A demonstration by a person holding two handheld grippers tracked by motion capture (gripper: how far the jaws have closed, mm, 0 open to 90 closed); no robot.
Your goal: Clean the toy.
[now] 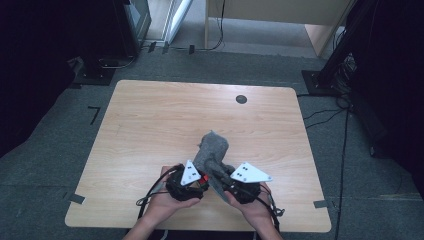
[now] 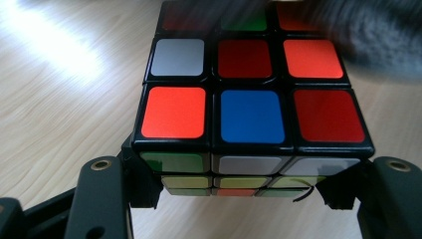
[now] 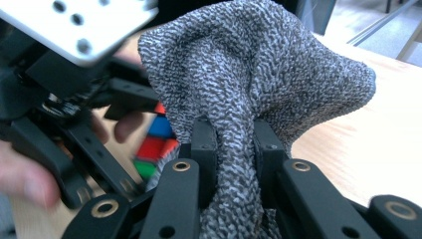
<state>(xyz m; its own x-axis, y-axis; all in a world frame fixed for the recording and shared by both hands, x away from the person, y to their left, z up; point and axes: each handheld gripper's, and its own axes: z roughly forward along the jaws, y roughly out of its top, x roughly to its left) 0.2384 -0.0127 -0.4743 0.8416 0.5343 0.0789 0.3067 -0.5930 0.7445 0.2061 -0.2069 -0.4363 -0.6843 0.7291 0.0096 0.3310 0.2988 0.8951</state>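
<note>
From the high view, both tongs meet near the tabletop's (image 1: 150, 115) near edge, the grey cloth (image 1: 212, 147) rising between them. In the left gripper view, the left tongs (image 2: 234, 194) clamp the puzzle cube (image 2: 249, 114). In the right gripper view, the right tongs (image 3: 234, 144) pinch the cloth just right of the cube.

Each hand carries a black gripper, the left gripper (image 1: 199, 176) and the right gripper (image 1: 225, 181), built from flat, angular black links. Brass-coloured rivets ring the pivots of the jaw arms, plain in both gripper views. A pale grey three-cornered plate (image 1: 250, 173) drilled with small dark holes sits on top of each, thin black cables (image 1: 150, 192) trail back past the wrists, and the forearms are bare, no sleeves.
</note>
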